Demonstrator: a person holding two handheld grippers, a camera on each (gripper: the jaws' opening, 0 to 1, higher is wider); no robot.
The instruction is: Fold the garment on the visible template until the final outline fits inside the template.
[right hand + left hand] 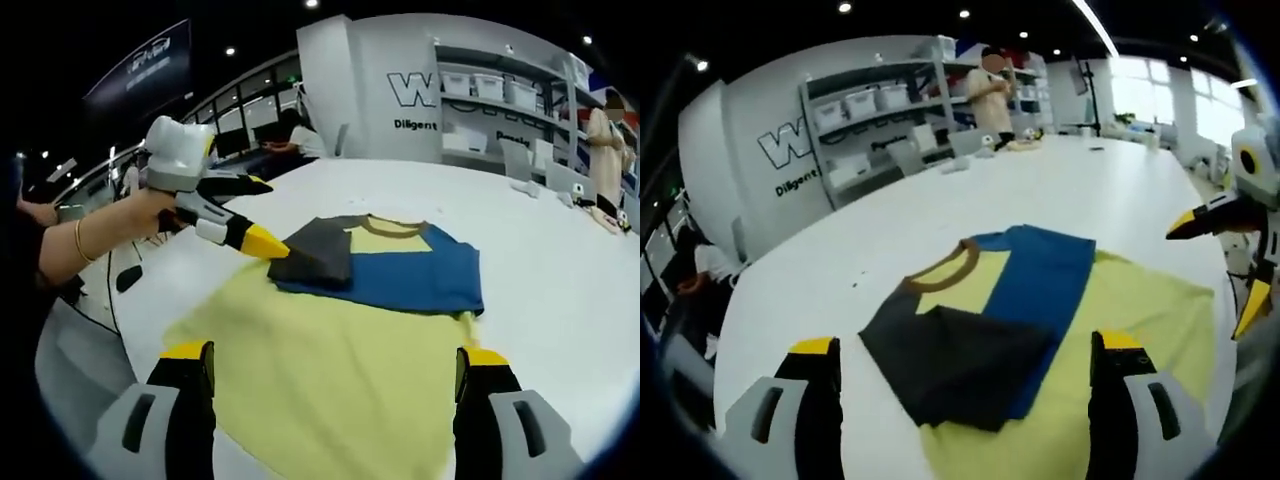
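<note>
A folded shirt [1040, 275] lies on the white table [840, 270], with a blue band, a brown collar [940, 268], a yellow chest and a dark grey sleeve [960, 360] folded over it. A pale yellow sheet [340, 370] spreads under it; I cannot tell whether this is the template or part of the shirt. My left gripper [966, 345] is open, its jaws either side of the grey sleeve. From the right gripper view the left gripper [272, 215] has its lower yellow tip at the sleeve [315, 255] corner. My right gripper [336, 352] stands open over the yellow sheet and appears again [1220, 272] at that sheet's right edge.
A hand [120, 215] holds the left gripper. Shelves with white bins [880, 100] line the far wall. A person [992, 95] stands at the table's far end beside small items [1015, 143]. Bare white tabletop surrounds the sheet.
</note>
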